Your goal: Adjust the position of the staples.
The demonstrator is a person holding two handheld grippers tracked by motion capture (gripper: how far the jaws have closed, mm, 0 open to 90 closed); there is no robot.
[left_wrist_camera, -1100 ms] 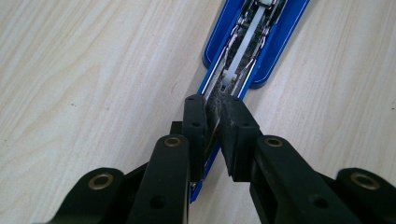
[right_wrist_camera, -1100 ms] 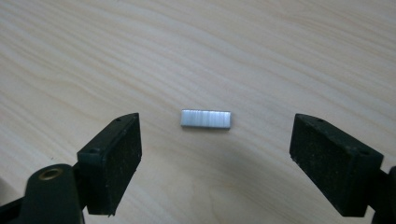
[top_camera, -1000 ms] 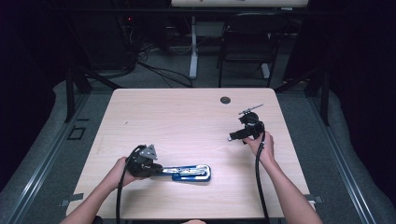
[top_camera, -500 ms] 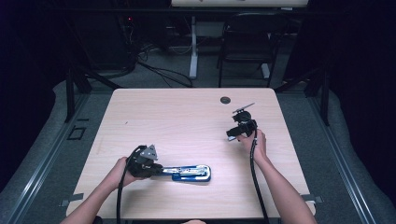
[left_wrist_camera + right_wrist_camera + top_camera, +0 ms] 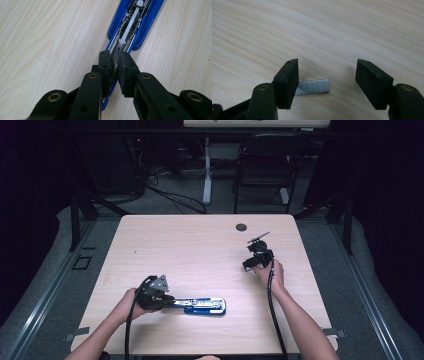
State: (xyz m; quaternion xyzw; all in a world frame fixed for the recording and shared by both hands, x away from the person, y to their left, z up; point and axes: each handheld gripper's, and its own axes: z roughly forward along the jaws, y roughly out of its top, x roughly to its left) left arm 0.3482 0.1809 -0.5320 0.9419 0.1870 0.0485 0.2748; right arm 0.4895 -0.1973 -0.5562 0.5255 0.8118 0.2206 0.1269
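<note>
While the left gripper pinches the opened blue stapler flat on the surface, the right gripper, its jaws spread but just now closing, straddles a staple strip lying near the right edge, so the next move calls for nipping it squarely before loading.

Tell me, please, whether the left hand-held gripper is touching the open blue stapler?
Touching: the left gripper view shows the left hand-held gripper with both black pads clamped on the open blue stapler's metal rail.

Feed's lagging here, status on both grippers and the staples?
Left gripper shut on stapler. Right gripper open, closing around staple strip, not yet pinched. Nothing in the way.
</note>
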